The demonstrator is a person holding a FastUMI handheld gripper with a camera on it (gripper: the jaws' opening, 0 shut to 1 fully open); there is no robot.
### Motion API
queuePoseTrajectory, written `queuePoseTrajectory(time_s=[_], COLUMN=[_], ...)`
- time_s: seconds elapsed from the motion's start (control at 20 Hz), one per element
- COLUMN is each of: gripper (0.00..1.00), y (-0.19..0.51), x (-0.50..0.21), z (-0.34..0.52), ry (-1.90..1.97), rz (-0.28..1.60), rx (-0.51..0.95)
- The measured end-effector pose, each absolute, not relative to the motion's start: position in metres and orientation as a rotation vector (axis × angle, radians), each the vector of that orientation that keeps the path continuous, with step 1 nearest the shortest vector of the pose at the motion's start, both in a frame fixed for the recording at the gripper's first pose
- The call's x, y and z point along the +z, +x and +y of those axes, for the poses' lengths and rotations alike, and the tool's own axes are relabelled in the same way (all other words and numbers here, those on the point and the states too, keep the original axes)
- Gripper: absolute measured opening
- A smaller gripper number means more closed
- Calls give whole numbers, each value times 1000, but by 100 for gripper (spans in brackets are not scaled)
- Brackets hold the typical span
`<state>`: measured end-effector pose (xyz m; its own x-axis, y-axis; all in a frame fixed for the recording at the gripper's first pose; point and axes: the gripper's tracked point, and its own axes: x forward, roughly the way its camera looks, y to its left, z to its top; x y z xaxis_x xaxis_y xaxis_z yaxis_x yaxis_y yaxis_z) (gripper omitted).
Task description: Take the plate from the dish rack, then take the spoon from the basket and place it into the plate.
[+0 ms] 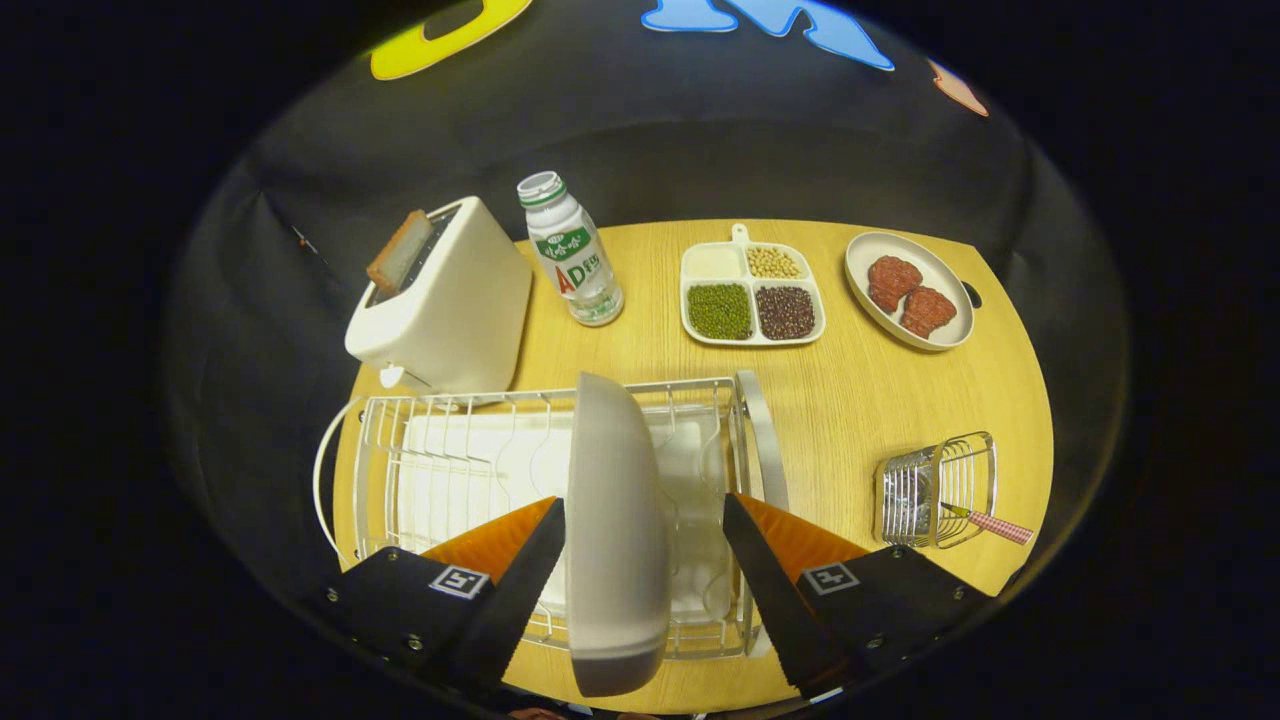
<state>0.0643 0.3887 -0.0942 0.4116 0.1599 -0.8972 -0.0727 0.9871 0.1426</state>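
Note:
A pale grey plate (615, 530) stands on its edge in the white wire dish rack (450, 450), on the near left part of the wooden table. My gripper (643, 500) is open, and the plate's rim sits between the two fingers. The left finger (520, 580) lies close against the plate, while the right finger (765, 580) stands a little apart from it. Off to the right, a small wire basket (935, 490) holds the spoon (990, 525), whose red-checked handle pokes out to the right.
Behind the rack stand a cream toaster (445, 305) with a slice of bread and a drink bottle (572, 250). Farther right are a divided tray of beans (750, 290) and an oval plate (860, 262) with two meat patties. Bare table (850, 400) lies between rack and basket.

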Motion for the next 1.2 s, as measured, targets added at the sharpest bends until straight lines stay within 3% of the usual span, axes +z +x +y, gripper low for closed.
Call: queuePoseTrajectory(time_s=[0.05, 0.1, 0.2, 0.85, 1.2], gripper=[86, 80, 36, 37, 37], y=[64, 62, 61, 64, 50], x=[-100, -106, -109, -73, -23], z=[388, 386, 391, 377, 353], ry=[77, 65, 89, -28, 53], rz=[1157, 1180, 1207, 1147, 1061], rx=[131, 117, 108, -12, 69])
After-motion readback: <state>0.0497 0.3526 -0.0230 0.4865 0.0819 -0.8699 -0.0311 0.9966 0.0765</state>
